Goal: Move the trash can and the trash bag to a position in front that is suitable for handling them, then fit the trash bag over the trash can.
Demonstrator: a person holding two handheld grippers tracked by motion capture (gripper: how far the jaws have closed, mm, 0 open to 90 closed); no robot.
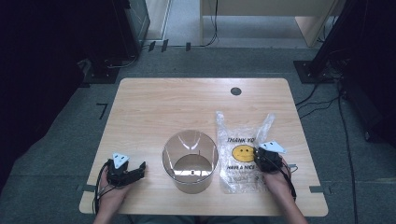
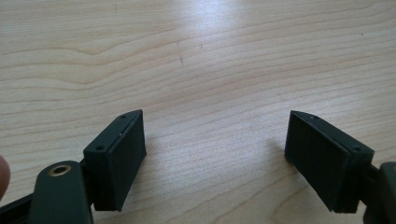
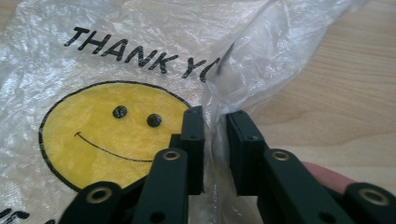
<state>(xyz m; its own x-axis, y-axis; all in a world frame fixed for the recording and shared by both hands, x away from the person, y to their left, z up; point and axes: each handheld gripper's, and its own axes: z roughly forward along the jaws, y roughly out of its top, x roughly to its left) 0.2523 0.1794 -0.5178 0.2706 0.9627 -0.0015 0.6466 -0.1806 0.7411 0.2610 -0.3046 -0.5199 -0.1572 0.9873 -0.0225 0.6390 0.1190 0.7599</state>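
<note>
The left tool (image 1: 140, 169) rests low over the bench (image 1: 154, 107) near its front left corner, at about 8 o'clock from the bench centre. Its jaws stand wide apart. In the left gripper view the left tool (image 2: 215, 163) has only bare wood grain between its two black pads, and neither pad touches any object. The hand (image 1: 112, 193) behind it enters from the front edge.

A clear bin (image 1: 190, 161) stands upright just front of the bench centre, at about 3 o'clock from the left tool and well apart from it. Its round mouth faces up.

The bag (image 1: 240, 154) lies flat on the bench just beside the bin, at 3 o'clock from it. It is thin clear plastic printed with a yellow smiley face and black lettering. Its handles point toward 12 o'clock.

The right tool (image 1: 258, 156) sits over the right side of the bag, at about 4 o'clock from the bench centre. In the right gripper view the right tool (image 3: 215, 135) has its jaws drawn close together, with a raised fold of the bag (image 3: 116, 60) pinched between the pads. The fold stands up from the bag's right edge, beside the smiley face.
</note>
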